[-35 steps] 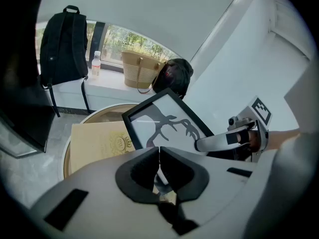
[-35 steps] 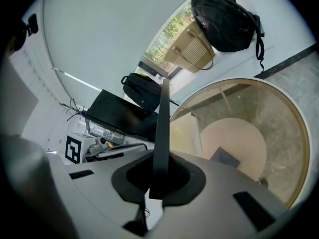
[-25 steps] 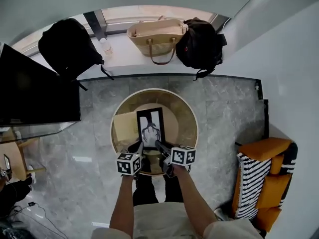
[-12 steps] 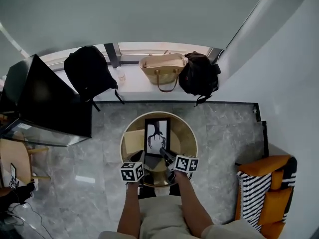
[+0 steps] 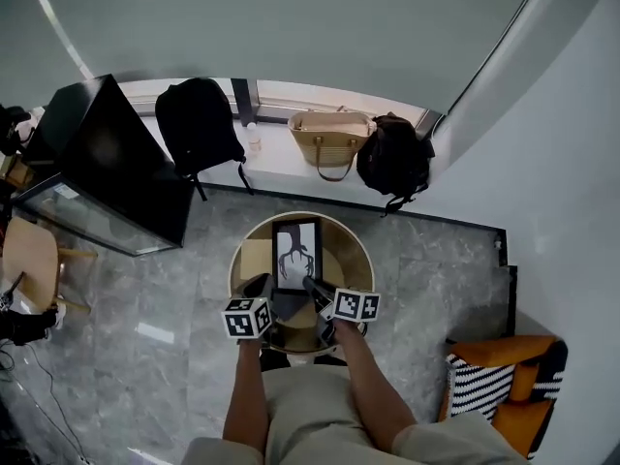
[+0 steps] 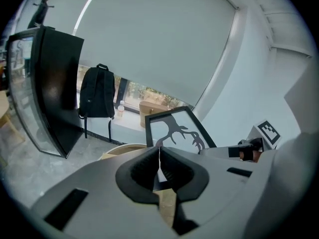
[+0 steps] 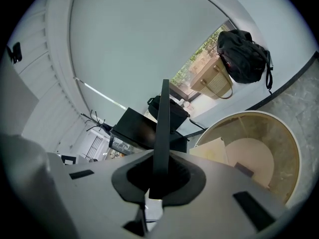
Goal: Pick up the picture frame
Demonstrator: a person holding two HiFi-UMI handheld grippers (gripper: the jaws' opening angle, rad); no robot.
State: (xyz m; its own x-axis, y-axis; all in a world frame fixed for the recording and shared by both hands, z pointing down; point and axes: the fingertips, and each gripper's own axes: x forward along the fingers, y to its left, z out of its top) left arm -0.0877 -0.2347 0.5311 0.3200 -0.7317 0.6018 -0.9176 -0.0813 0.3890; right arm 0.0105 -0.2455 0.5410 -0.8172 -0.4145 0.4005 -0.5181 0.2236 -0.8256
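Left gripper (image 5: 259, 286) and right gripper (image 5: 311, 285) clamped on picture frame (image 5: 295, 252); round table (image 5: 355, 260) beneath; backpack (image 5: 199, 124), straw bag (image 5: 329, 136) behind

The near corners of the picture frame (image 5: 295, 250) are hidden behind the left gripper (image 5: 260, 287) and right gripper (image 5: 312, 286). The orange armchair (image 5: 499, 350) runs off the lower right edge. The bottle (image 5: 254, 136) is too small to make out.

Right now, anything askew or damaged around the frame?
Nothing stands out. The picture frame is tilted over the round table only because the left gripper and right gripper pinch its near edge.
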